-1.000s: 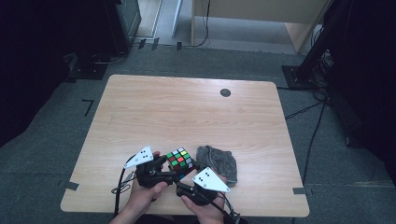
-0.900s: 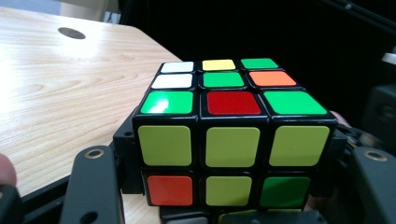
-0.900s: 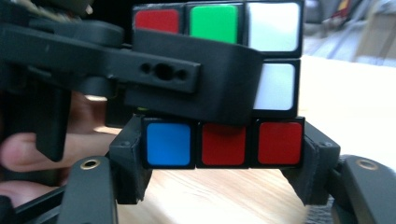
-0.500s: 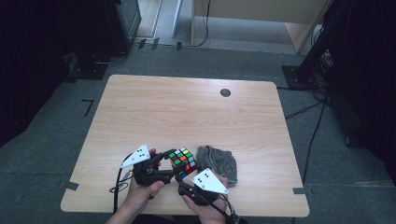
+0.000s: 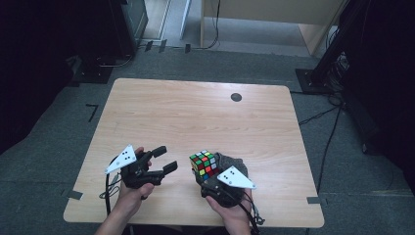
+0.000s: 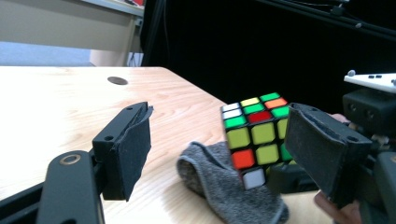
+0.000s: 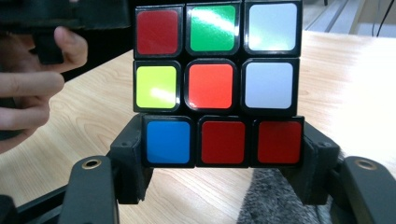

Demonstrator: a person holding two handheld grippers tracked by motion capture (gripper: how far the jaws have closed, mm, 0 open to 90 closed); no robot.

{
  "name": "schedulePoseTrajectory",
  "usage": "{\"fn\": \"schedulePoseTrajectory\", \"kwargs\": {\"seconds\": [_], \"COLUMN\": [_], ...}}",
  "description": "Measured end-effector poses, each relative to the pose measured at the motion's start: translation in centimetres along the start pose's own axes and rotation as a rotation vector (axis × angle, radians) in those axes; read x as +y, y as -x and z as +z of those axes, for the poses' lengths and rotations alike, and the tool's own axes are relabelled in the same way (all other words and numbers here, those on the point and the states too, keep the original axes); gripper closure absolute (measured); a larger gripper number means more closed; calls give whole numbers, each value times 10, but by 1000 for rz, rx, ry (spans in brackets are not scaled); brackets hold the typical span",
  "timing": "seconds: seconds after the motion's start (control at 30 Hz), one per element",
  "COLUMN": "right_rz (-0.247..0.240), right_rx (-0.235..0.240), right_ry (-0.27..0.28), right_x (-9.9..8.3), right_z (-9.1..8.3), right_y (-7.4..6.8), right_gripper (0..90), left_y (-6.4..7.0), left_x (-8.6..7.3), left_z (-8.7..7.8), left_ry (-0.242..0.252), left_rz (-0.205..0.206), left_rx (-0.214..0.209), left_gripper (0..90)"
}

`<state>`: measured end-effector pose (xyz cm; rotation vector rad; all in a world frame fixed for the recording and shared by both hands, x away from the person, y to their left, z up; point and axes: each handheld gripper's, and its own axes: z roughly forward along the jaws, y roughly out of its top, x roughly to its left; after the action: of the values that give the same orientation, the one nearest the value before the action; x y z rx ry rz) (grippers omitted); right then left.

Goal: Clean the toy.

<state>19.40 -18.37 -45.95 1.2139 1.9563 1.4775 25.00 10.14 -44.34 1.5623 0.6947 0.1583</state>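
Observation:
A scrambled colour cube (image 5: 204, 163) is held just above the table near its front edge. My right gripper (image 5: 205, 180) is shut on the cube's bottom layer; in the right gripper view the jaws clamp both sides of the cube (image 7: 217, 84) in my right gripper (image 7: 219, 142). To the left, my left gripper (image 5: 165, 159) is open, a short gap from the cube. In the left gripper view the cube (image 6: 254, 135) shows between the tips of my left gripper (image 6: 222, 116), farther off. A grey cloth (image 5: 237, 163) lies under and behind the cube.
The wooden table (image 5: 195, 117) has a small dark round hole (image 5: 236, 97) near its far edge. The cloth (image 6: 224, 186) is bunched on the wood beside the cube. A hand (image 7: 28, 93) holding the left gripper shows in the right gripper view.
My left gripper has drawn back to the left, away from the cube, with its jaws apart. The cube has shifted slightly right in my right gripper.

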Motion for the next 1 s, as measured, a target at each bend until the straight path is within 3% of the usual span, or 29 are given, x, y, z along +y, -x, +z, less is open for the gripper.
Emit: {"fn": "schedulePoseTrajectory", "kwargs": {"seconds": [0.13,0.23,0.37,0.47,0.6,0.87,1.0], "right_rz": [37,89,110,136,158,181,196], "right_rx": [27,82,132,187,249,283,327], "right_ry": [8,11,-4,-33,-82,-180,-231], "right_x": [5,10,14,17,20,18,19], "right_z": [-5,-8,-11,-11,-9,0,3], "right_y": [6,11,13,11,6,-1,-5], "right_gripper": [340,339,339,339,339,339,338], "left_y": [3,10,23,31,37,49,57], "left_x": [-7,-14,-24,-31,-34,-37,-42], "left_z": [4,11,20,25,28,30,34], "left_ry": [-70,-127,-213,-242,-254,-236,-238], "left_rz": [125,201,377,464,530,648,717], "left_rx": [-6,-18,37,69,77,105,112], "left_gripper": [198,179,169,169,172,173,181]}}
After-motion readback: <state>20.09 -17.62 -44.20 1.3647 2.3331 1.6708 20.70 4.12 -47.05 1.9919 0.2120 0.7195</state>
